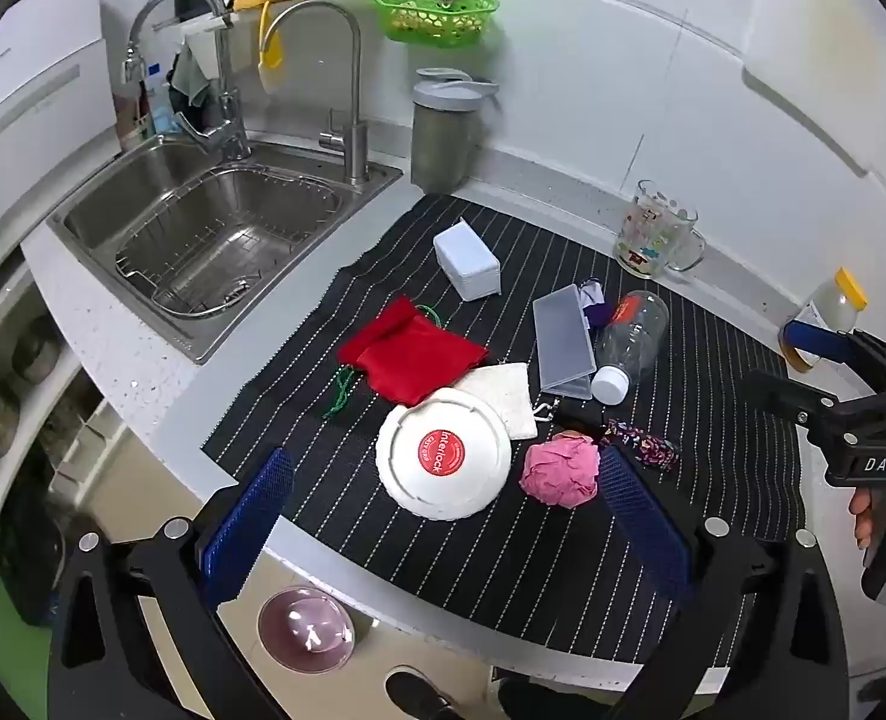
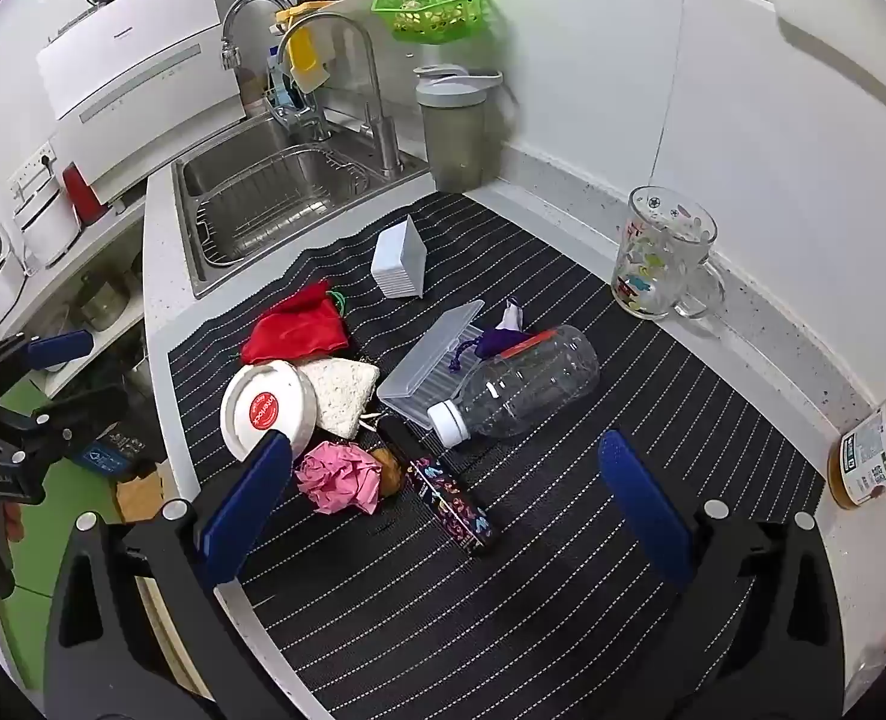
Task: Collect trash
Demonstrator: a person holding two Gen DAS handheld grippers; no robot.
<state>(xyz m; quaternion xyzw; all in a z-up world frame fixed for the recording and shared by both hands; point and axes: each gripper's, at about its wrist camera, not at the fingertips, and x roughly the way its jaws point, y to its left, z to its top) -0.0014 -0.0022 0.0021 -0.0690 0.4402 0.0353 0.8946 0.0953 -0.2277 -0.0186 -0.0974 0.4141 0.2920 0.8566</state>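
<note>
Nothing collected yet: pink wad (image 1: 560,471), bottle (image 2: 524,384) lie on worktop (image 2: 743,342). Left hand-held gripper (image 1: 443,516), right hand-held gripper (image 2: 446,498) both spread, empty.

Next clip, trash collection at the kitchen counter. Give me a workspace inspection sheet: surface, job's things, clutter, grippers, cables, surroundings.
Surface: black striped mat on a pale counter.
Job's things: crumpled pink paper, empty plastic bottle lying on its side.
Clutter: white lid, red cloth, clear case, white box, glass mug.
Grippers: left gripper and right gripper open, holding nothing.
Cables: nothing seen.
Surroundings: sink, green basket, grey shaker.
</note>
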